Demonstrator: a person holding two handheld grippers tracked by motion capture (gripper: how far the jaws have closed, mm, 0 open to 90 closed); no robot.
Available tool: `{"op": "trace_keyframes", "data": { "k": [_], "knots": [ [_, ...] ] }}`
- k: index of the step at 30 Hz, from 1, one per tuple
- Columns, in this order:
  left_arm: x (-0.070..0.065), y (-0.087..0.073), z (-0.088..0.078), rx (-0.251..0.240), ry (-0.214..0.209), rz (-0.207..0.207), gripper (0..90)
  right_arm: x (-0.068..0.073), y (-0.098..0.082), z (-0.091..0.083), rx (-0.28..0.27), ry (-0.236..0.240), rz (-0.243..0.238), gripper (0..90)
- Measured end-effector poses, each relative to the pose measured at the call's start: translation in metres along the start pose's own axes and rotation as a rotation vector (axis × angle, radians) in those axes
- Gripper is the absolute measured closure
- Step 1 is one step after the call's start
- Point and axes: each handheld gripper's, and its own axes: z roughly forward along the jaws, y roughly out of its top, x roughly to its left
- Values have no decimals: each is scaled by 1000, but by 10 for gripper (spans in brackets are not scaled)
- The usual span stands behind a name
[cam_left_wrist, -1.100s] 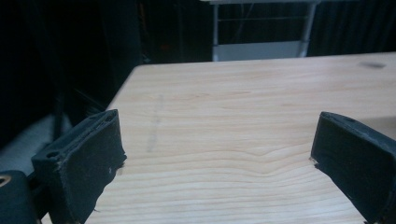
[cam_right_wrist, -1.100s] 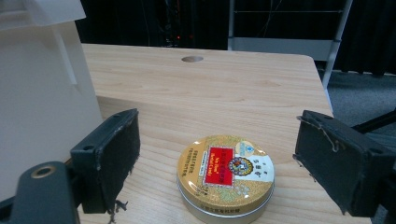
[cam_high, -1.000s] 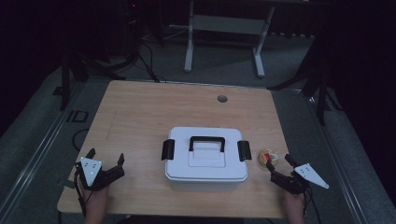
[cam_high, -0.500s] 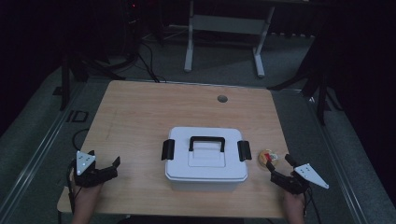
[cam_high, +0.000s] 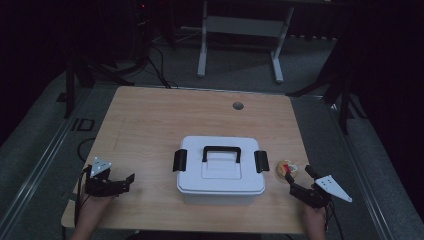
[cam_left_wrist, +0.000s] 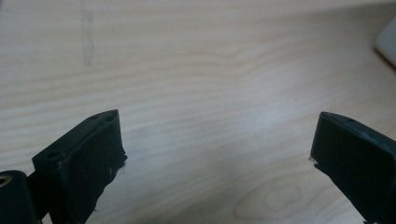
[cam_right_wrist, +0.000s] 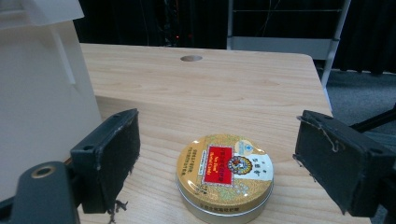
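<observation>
right tongs (cam_right_wrist: 217, 163) gaping wide, low over counter (cam_high: 150, 130), jaws either side of gold tin (cam_right_wrist: 224, 176) but clear of it. tin lies flat just right of white box (cam_high: 220, 170). left tongs (cam_left_wrist: 217, 158) spread wide over bare wood, near left edge.

The right claw (cam_right_wrist: 217, 154) stands wide apart over the wooden desk (cam_right_wrist: 243, 88), its black jaws either side of a round gold tin (cam_right_wrist: 224, 176) with a red label, touching neither. A white box (cam_right_wrist: 42, 88) rises at left, and a round hole (cam_right_wrist: 191, 58) sits far back in the desk.
</observation>
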Motion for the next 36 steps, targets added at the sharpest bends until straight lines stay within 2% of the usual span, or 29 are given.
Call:
{"op": "trace_keyframes", "data": {
  "k": [4, 7, 10, 11, 14, 18, 20, 22, 25, 26, 28, 30, 31, 32, 33, 36],
  "knots": [
    [4, 2, 1, 57, -21, -6, 22, 0, 0, 0, 3, -2, -3, 136],
    [5, 2, 1, 81, -21, 4, 22, 0, 0, 1, 5, -4, -4, 136],
    [6, 3, 2, 133, -14, 18, 22, 0, 0, 0, 4, -4, -3, 136],
    [6, 3, 2, 133, -14, 18, 22, 0, 0, 1, 4, -3, -3, 136],
    [7, 5, 1, 210, -17, 38, 22, 0, 0, 1, 5, -2, -3, 136],
    [10, 9, -2, 251, -23, 53, 22, 0, 0, 0, 3, -3, -2, 136],
    [9, 9, -3, 256, -17, 59, 22, 0, 0, 0, 3, -2, -3, 136],
    [9, 12, -5, 279, -21, 77, 22, 0, 0, 1, 5, -3, -2, 136],
    [9, 14, -5, 305, -36, 81, 39, 0, 0, 1, 5, -3, -1, 136],
    [9, 16, -6, 316, -30, 103, 40, 0, 0, 0, 3, -2, 2, 137],
    [11, 18, -7, 330, -51, 105, 40, 0, 0, 0, 3, -2, 2, 136],
    [12, 21, -6, 368, -84, 127, 39, 0, 0, 0, 3, -1, 0, 136],
    [12, 21, -6, 368, -84, 127, 39, 0, 0, 0, 3, -1, 0, 136],
    [13, 22, -5, 413, -116, 166, 39, 0, 0, 1, 4, -1, -1, 136],
    [13, 22, -5, 438, -130, 184, 39, 0, 0, 1, 3, -1, -1, 136],
    [15, 23, -4, 483, -165, 244, 38, 0, 0, 0, 4, -1, -2, 136]
  ]
}}
